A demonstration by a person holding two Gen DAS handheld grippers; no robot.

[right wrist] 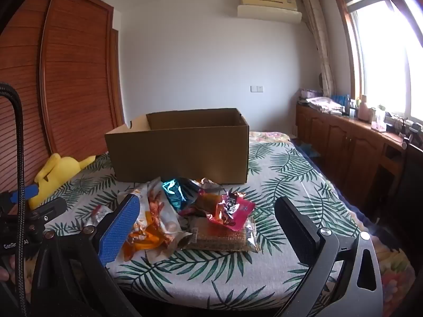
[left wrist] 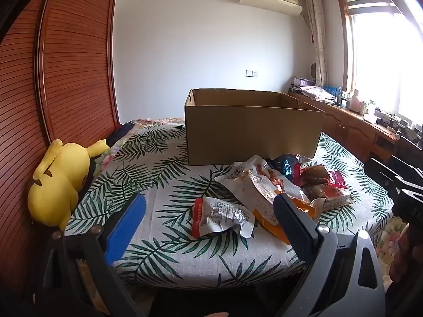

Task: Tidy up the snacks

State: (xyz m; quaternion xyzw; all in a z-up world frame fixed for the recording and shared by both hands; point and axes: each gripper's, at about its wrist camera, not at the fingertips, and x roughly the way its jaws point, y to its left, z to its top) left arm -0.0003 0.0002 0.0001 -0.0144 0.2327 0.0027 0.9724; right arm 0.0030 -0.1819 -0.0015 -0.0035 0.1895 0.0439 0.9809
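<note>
A heap of snack packets (left wrist: 288,185) (right wrist: 190,216) lies on the leaf-print bed cover, in front of an open brown cardboard box (left wrist: 251,129) (right wrist: 179,150). Nearest the left gripper (left wrist: 211,219) lies a red and white packet (left wrist: 222,216); its jaws stand wide apart and hold nothing. The right gripper (right wrist: 208,219) is open too, hovering short of the heap, where a pink packet (right wrist: 232,211) rests on a flat clear-wrapped wafer pack (right wrist: 222,235). A teal foil packet (right wrist: 173,191) sits toward the box. The left gripper's body (right wrist: 29,211) shows at the right wrist view's left edge.
A yellow plush toy (left wrist: 58,182) (right wrist: 58,171) lies at the bed's left edge beside a slatted wooden wardrobe (left wrist: 66,60). A wooden cabinet (right wrist: 351,142) with clutter runs under the window on the right. The bed cover (left wrist: 164,259) ends just under the grippers.
</note>
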